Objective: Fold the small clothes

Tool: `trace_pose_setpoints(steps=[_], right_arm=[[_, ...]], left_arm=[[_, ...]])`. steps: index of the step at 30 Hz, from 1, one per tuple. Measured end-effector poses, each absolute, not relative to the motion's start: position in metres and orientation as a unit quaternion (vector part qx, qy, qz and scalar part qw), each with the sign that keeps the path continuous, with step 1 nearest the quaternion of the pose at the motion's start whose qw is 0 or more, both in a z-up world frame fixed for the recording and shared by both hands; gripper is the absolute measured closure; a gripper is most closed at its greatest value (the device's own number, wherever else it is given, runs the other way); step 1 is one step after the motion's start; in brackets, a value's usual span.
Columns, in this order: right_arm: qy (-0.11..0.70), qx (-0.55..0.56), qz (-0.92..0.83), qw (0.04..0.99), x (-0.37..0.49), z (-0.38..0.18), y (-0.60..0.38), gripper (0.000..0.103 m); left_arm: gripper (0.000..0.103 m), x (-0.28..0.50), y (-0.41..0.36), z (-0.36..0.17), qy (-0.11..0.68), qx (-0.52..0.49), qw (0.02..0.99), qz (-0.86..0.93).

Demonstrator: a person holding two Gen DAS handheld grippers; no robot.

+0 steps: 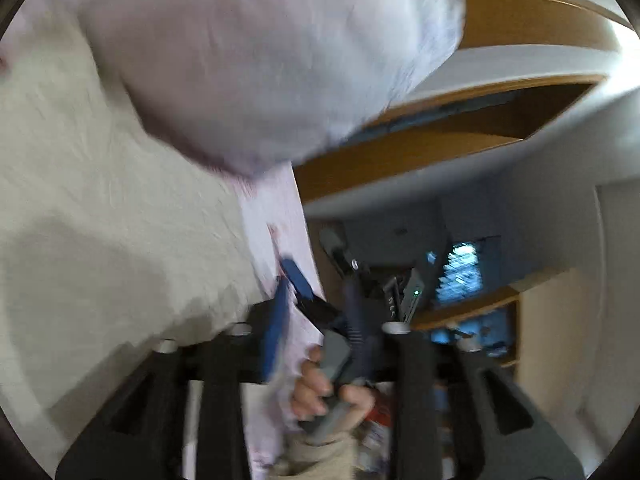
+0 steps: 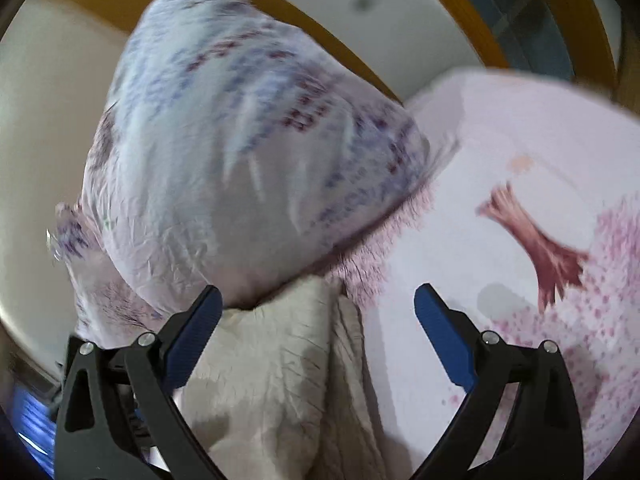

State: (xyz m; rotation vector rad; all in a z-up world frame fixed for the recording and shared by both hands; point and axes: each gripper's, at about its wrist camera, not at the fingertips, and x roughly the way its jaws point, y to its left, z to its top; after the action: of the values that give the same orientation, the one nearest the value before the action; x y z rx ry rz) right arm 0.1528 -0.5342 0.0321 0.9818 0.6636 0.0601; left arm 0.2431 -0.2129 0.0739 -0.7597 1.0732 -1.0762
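Note:
A cream wrinkled garment [image 2: 272, 364] lies on the bed below a large pillow [image 2: 248, 148]; it also shows in the left wrist view [image 1: 100, 220]. My right gripper [image 2: 316, 336] is open, its blue pads [image 2: 200, 332] spread above the cream garment and touching nothing. In the left wrist view only black frame parts of my left gripper [image 1: 224, 408] show at the bottom; its fingertips are hidden. The other gripper's blue pads [image 1: 296, 280] and a hand [image 1: 320, 384] on its handle appear there.
The bed sheet [image 2: 520, 240] is pale pink with a pink tree print. A wooden headboard [image 1: 400, 160] and white wall stand behind the pillow. A shelf [image 1: 480, 312] with dark items is at the side of the bed.

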Motion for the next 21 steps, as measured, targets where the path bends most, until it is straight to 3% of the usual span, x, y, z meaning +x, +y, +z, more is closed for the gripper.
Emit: trace_pose_setpoints(steps=[1,5,11,14,16,18,21], right_arm=[[0.331,0.475,0.050,0.814,0.157,0.026,-0.533,0.006],[0.405,0.440,0.073,0.798,0.176,0.015,-0.510,0.006],[0.462,0.391,0.109,0.789,0.194,0.002,-0.475,0.007],[0.466,0.380,0.114,0.791,0.196,-0.004,-0.469,0.021],[0.476,0.383,0.123,0.782,0.198,-0.006,-0.465,0.049],[0.476,0.406,0.139,0.768,0.200,-0.015,-0.463,0.063],[0.452,0.418,0.154,0.773,0.196,-0.010,-0.453,0.069]], left_arm=[[0.041,0.241,-0.196,0.079,0.459,-0.326,0.689,-0.456],[0.034,0.236,-0.143,0.080,0.448,-0.231,0.806,-0.311],[0.028,0.239,-0.137,0.038,0.506,-0.219,0.785,-0.281],[0.018,0.241,-0.161,0.033,0.506,-0.205,0.782,-0.299],[0.016,0.240,-0.179,0.028,0.502,-0.189,0.792,-0.291],[0.019,0.246,-0.186,0.018,0.510,-0.196,0.787,-0.286],[0.050,0.247,-0.178,0.017,0.503,-0.225,0.784,-0.285]])
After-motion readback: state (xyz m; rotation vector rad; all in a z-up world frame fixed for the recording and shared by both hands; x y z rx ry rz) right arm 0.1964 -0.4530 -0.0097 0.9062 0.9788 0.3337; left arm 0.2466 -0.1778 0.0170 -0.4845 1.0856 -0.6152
